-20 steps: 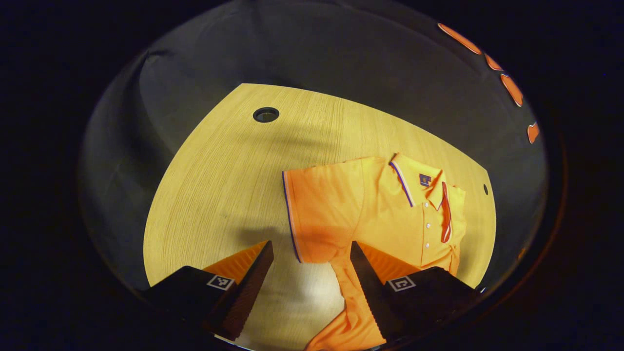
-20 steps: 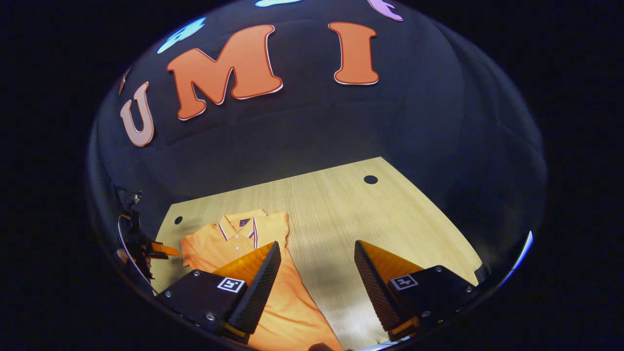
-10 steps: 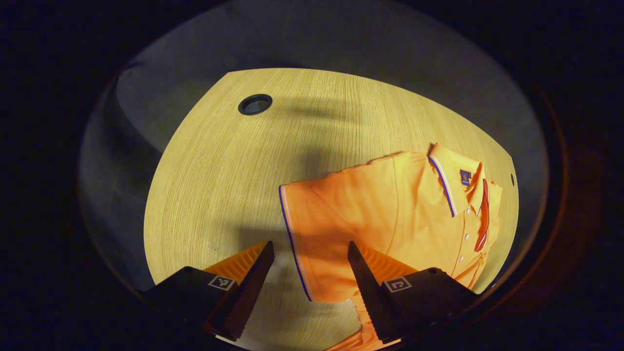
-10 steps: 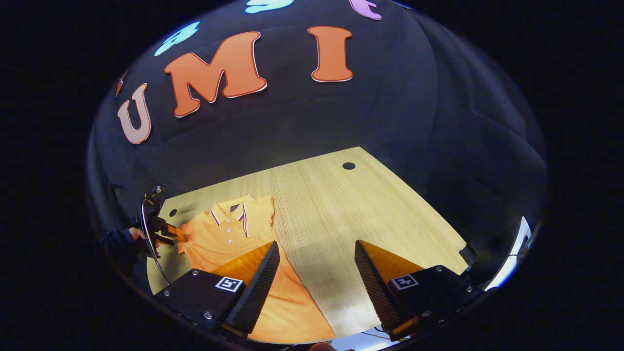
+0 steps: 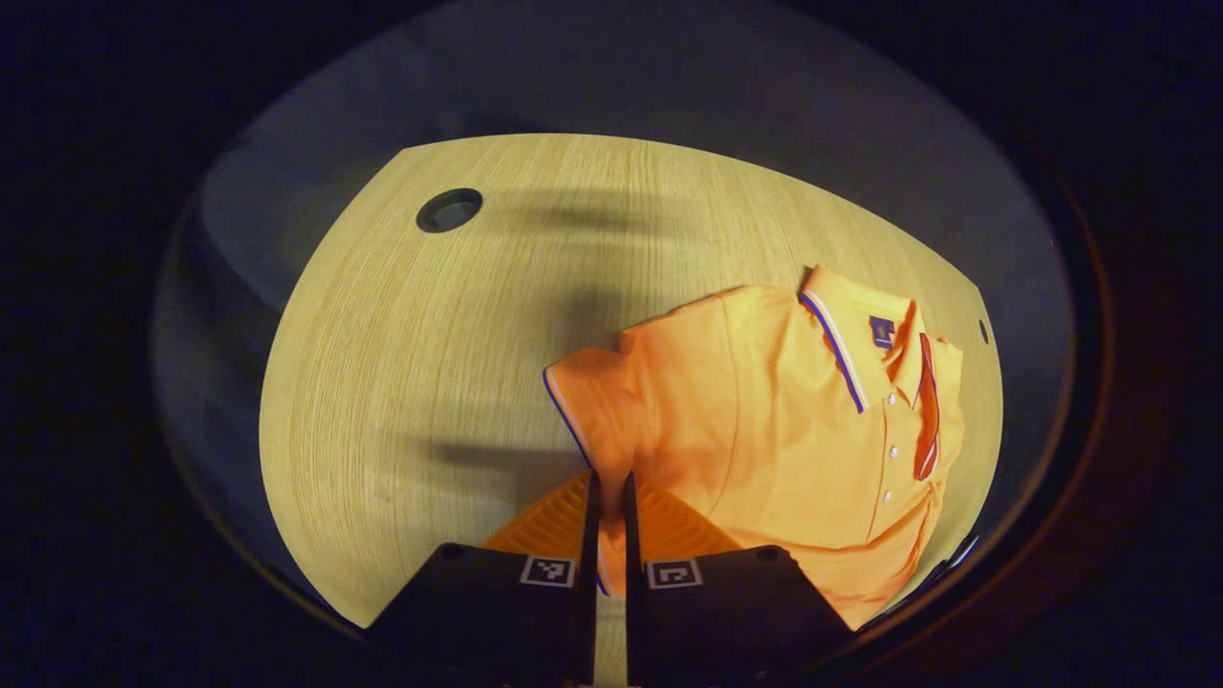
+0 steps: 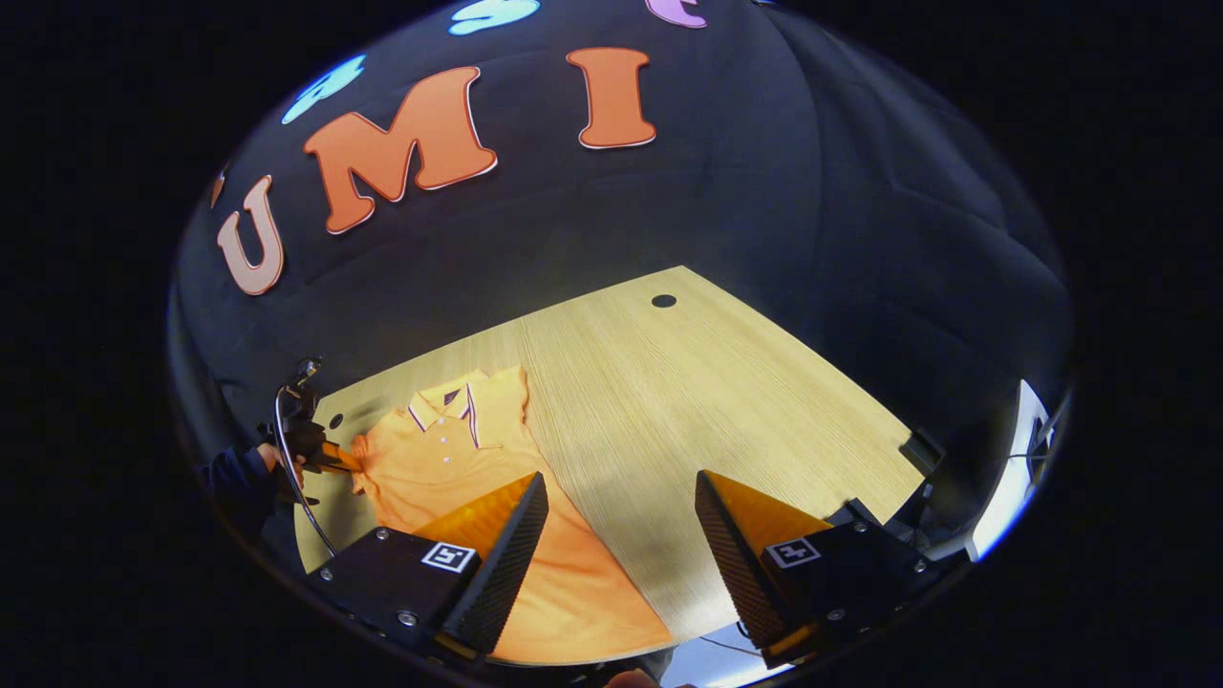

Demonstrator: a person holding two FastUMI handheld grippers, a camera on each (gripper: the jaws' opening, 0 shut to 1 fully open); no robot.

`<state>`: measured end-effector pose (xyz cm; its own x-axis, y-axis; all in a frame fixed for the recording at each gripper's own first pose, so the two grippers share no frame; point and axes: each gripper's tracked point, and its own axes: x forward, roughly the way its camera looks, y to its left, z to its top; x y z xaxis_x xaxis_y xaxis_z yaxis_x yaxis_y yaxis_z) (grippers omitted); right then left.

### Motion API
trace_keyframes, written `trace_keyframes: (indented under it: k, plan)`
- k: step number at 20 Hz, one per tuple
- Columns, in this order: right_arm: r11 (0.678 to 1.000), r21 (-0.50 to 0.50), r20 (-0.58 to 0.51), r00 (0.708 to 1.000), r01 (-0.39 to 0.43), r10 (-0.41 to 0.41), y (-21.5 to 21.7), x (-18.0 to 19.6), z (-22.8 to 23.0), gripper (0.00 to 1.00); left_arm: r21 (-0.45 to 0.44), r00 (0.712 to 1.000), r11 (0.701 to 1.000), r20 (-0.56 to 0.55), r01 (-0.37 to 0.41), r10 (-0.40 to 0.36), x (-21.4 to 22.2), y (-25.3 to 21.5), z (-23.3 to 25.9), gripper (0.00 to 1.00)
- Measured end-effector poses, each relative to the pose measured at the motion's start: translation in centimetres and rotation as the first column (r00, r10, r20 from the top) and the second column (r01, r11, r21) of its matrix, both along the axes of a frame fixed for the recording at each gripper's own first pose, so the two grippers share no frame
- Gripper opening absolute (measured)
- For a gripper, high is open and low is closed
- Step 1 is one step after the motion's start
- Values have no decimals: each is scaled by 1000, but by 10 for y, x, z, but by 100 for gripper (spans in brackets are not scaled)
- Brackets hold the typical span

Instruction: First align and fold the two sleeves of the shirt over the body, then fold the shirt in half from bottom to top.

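The orange polo shirt [image 5: 793, 430] lies face up on the wooden table [image 5: 430, 382], collar far, hem at the near edge, lots of bare wood to its right. Left gripper [image 5: 607, 497] is now pinched on the sleeve [image 5: 592, 401] cuff, which has bunched up; half a second ago it was wide open. Right gripper [image 6: 621, 506] hangs wide open, holding nothing.

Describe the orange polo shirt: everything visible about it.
The orange polo shirt lies front up on the wooden table, soft knit by its look. Collar and sleeve hem carry blue-and-white trim; small white buttons run down the placket, and a dark label sits inside the neck. The sleeve is bunched and pinched by the left claw. The other sleeve lies folded over the body. The right claw hovers open above the lower part.
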<state>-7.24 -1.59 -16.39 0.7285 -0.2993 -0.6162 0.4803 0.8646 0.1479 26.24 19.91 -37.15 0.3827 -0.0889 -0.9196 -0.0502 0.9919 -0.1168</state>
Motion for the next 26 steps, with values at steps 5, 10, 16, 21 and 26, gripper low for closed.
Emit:
trace_keyframes:
  k: [5,10,16,21,26]
  plan:
    - [1000,-4,8,1000,20,-20,-6,-3,4,95,9,987,995,125,100,-101,15,-22,46,13]
    - [1000,-2,10,1000,20,-20,-2,-4,2,95,30,952,974,207,226,-227,24,-68,83,13]
    - [1000,3,6,1000,26,-26,0,-13,2,95,-90,932,945,216,316,-291,8,-130,83,60]
    - [1000,-19,14,1000,-25,25,-4,-12,0,95,-27,930,964,270,266,-249,-21,-115,89,96]
    - [991,-14,36,990,-133,134,-5,4,-4,95,-6,917,987,371,158,-145,-74,-101,130,99]
